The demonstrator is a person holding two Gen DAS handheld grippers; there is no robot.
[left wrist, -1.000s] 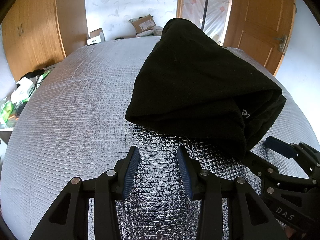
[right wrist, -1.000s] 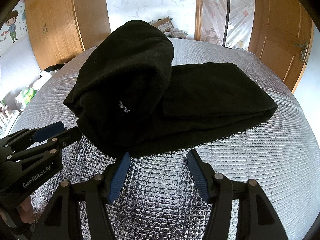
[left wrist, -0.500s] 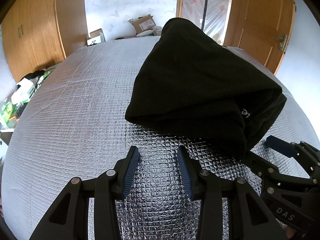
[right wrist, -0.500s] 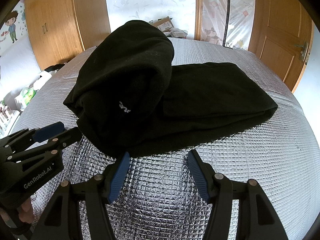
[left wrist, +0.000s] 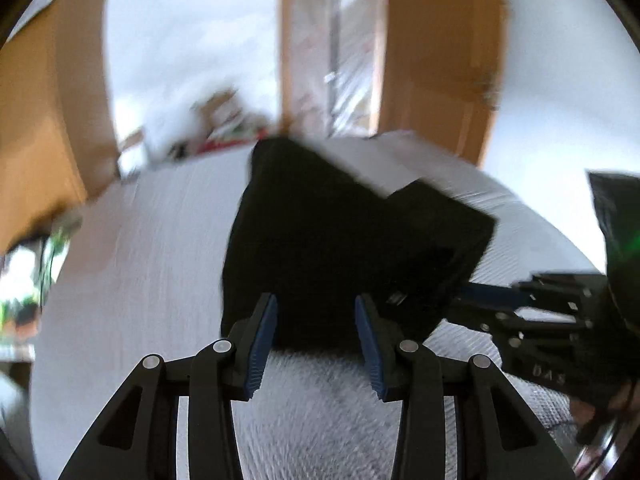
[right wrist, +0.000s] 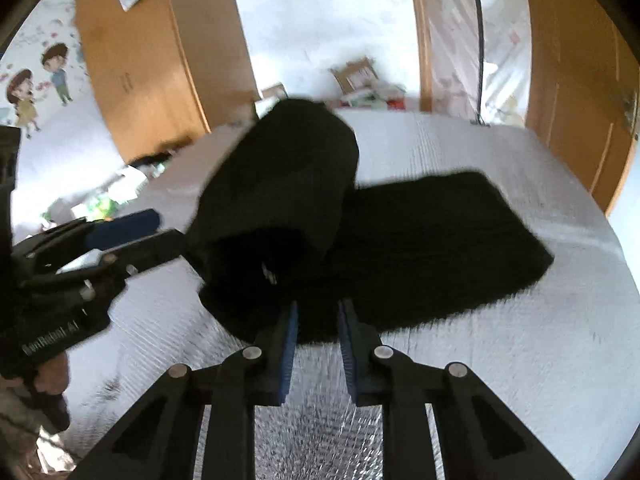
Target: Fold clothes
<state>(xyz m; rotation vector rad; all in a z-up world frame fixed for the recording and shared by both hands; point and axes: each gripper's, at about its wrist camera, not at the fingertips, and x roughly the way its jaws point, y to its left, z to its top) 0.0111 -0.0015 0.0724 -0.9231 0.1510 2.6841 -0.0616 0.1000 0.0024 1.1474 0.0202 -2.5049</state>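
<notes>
A black garment (left wrist: 340,240) lies folded on the silver quilted surface (left wrist: 140,280), with a thick rolled hump (right wrist: 280,184) on the left and a flat part (right wrist: 432,240) on the right. My left gripper (left wrist: 315,304) is open, its blue pads on either side of the garment's near edge. My right gripper (right wrist: 319,312) has its jaws drawn close together, with the near edge of the fabric between the tips. Both views are blurred by motion. Each gripper shows in the other's view: the left gripper (right wrist: 160,228) and the right one's blue finger (left wrist: 488,292).
The silver surface (right wrist: 500,360) runs far to the left and right of the garment. Cardboard boxes (right wrist: 356,76) and clutter sit past its far end. Wooden doors (right wrist: 580,100) and a wardrobe (right wrist: 140,72) stand behind. A hand (right wrist: 52,376) holds the left gripper.
Both grippers have moved forward to the garment's near edge. The right jaws have narrowed from wide open to nearly together. The left jaws stay open.
</notes>
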